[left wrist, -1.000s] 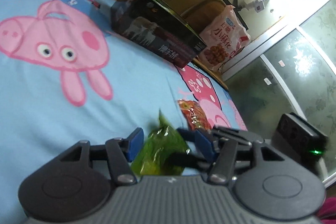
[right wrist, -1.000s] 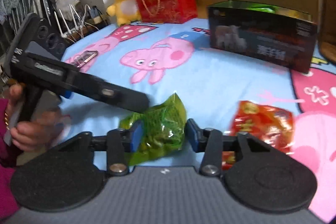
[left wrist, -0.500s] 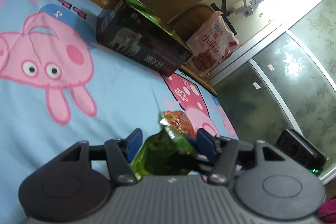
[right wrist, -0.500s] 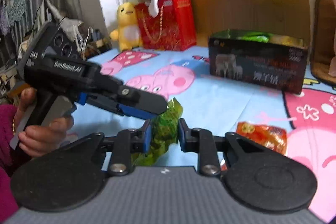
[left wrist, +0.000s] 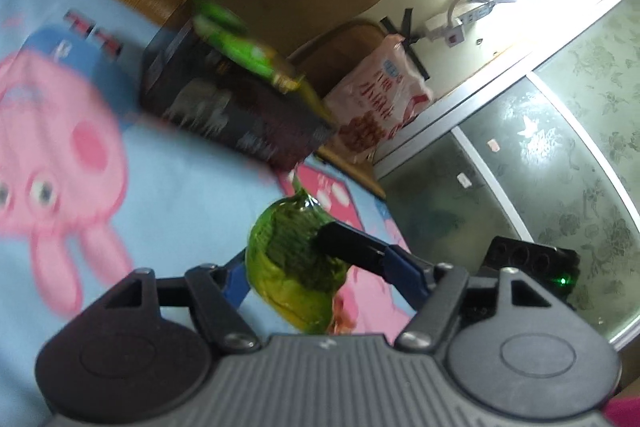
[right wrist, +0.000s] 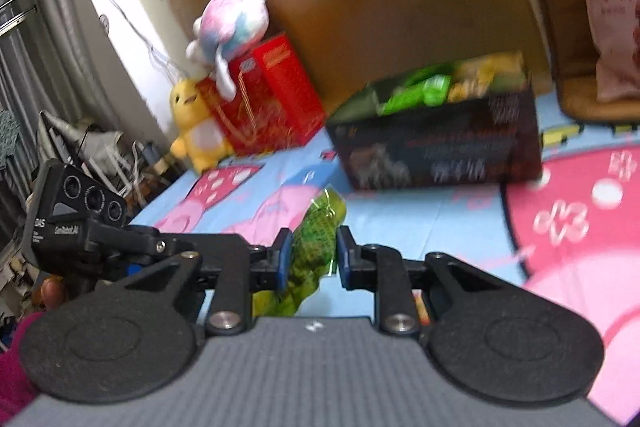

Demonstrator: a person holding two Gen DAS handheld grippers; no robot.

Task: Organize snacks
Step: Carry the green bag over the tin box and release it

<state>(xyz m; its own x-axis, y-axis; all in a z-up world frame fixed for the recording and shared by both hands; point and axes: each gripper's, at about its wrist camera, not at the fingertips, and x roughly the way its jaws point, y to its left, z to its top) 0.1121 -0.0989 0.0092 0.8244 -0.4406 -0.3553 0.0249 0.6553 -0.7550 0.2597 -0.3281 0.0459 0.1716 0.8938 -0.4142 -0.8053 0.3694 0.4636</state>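
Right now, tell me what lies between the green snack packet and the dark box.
Nothing visible. The green snack packet, gripped in the right tongs, is off the bed, and only bare blue sheet lies before the dark box, whose top is open.

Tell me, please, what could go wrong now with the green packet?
1. The right gripper, whose jaws have just been closing, pinches the slick, puffy packet in the air; it may slip out.
2. The left gripper has just been opening, but the packet hangs between its fingers, so it may snag there.
3. The box already looks full to the rim; the packet may not stay in.
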